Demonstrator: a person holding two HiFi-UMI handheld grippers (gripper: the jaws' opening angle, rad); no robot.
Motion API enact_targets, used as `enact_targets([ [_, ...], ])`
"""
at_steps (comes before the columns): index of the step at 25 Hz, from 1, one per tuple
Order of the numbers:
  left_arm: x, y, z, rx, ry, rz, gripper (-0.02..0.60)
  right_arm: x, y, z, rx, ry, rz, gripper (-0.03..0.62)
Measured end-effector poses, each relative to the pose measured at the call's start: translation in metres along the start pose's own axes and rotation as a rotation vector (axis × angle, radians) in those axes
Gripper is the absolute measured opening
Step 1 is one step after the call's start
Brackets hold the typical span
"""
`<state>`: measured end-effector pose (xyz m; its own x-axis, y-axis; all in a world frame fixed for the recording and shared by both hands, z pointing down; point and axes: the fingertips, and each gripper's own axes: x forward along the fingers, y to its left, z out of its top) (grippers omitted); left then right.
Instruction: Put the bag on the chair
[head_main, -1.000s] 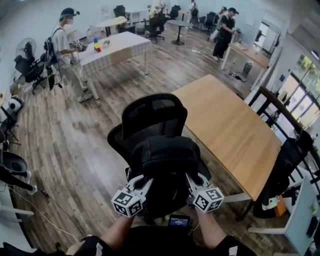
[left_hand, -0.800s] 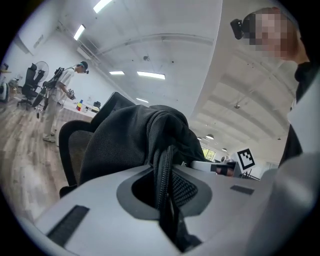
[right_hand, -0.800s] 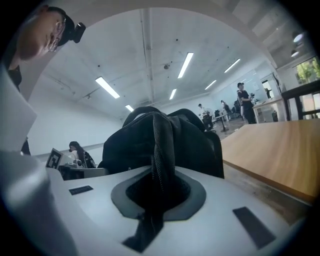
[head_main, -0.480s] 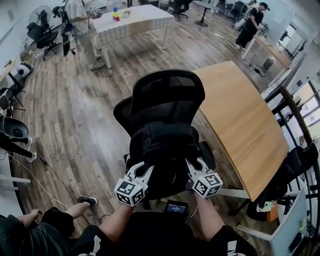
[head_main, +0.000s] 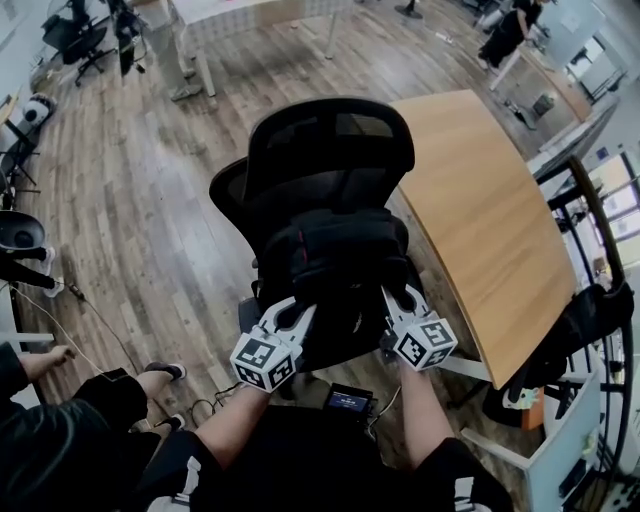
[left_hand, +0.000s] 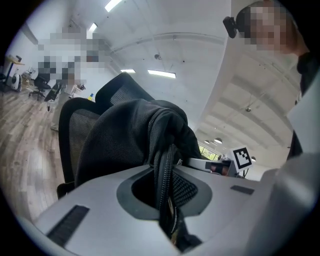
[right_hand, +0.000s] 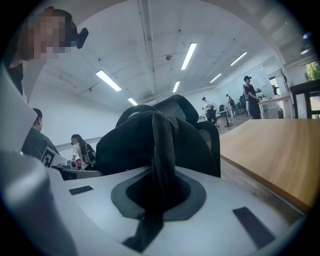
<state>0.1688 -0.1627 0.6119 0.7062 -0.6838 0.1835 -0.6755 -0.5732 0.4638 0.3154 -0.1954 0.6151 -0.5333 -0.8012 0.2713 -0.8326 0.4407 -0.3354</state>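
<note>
A black backpack (head_main: 335, 258) hangs over the seat of a black mesh-backed office chair (head_main: 330, 150), close against its backrest. My left gripper (head_main: 291, 318) is shut on a black strap (left_hand: 165, 180) at the bag's near left side. My right gripper (head_main: 401, 303) is shut on another mesh strap (right_hand: 160, 160) at its near right side. In the left gripper view the bag (left_hand: 127, 142) fills the centre with the chair back (left_hand: 75, 130) behind it. In the right gripper view the bag (right_hand: 135, 142) sits in front of the chair's headrest (right_hand: 175, 106). The seat itself is hidden under the bag.
A long wooden table (head_main: 480, 210) stands just right of the chair. A dark bag (head_main: 570, 340) hangs on a railing at the far right. A person in black crouches at the lower left (head_main: 60, 440), one foot (head_main: 165, 372) near the chair. A fan base (head_main: 20, 235) is at the left edge.
Both grippers and the bag have moved a little forward toward the chair's backrest. The head view has tilted down, and a crouching person has come into view at lower left.
</note>
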Motion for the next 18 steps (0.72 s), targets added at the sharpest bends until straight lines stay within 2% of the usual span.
enact_targets([
  [6,0.021,0.012,-0.027,-0.066,0.022,0.019,0.035,0.013,-0.027,-0.023,0.023,0.049,-0.028,0.033],
  [13,0.037,0.044,-0.062,-0.092,0.063,0.090,0.037,0.041,-0.048,-0.060,0.086,0.112,-0.007,0.033],
  [18,0.047,0.072,-0.084,-0.104,0.105,0.142,0.039,0.066,-0.059,-0.088,0.080,0.153,-0.009,0.034],
])
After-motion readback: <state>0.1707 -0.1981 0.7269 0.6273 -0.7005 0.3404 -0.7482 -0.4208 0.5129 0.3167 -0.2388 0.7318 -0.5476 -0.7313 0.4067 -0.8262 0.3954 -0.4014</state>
